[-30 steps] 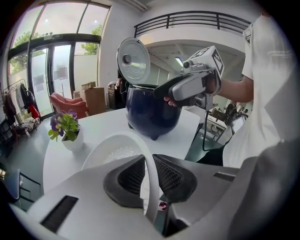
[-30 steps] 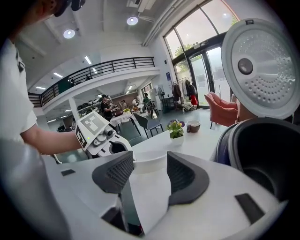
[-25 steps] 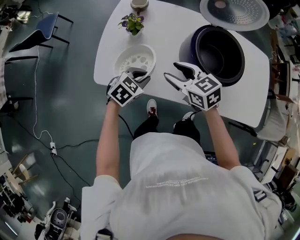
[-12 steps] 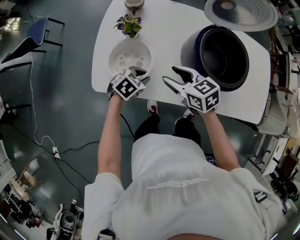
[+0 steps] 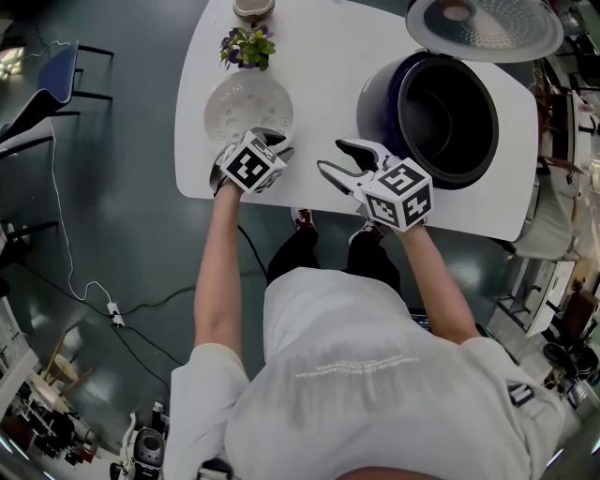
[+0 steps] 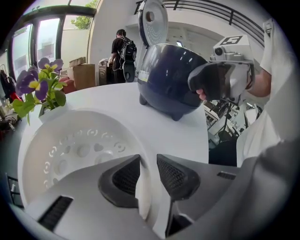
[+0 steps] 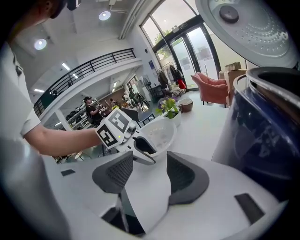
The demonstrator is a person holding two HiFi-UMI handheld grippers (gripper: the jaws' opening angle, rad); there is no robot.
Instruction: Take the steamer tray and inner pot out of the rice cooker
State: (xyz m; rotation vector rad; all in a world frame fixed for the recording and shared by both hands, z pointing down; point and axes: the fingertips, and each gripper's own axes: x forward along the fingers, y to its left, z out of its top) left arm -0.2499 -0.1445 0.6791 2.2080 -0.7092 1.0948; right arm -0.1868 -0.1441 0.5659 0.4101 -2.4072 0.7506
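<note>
Tabletop [image 5: 319, 84], at left: the light, stiff steamer tray [image 5: 246, 101] is straddled at its rim by the left gripper [image 5: 272, 143], whose jaws have just been opening. The right gripper [image 5: 333, 156] is held agape, empty. The inner pot [image 5: 452, 114], seated in the rice cooker [image 5: 375, 94], is judged heavy and slick; its rim should be gripped.

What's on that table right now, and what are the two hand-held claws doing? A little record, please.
Table: white
Steamer tray: white, perforated, out of the cooker, on the table's left part
Rice cooker: navy, lid raised
Inner pot: dark, inside the cooker
Plant: small, purple flowers, beyond the tray
Left gripper: jaws have just been opening; tray's near rim between them, pads apparently off it
Right gripper: jaws apart, nothing between them, above the table's near edge beside the cooker
</note>
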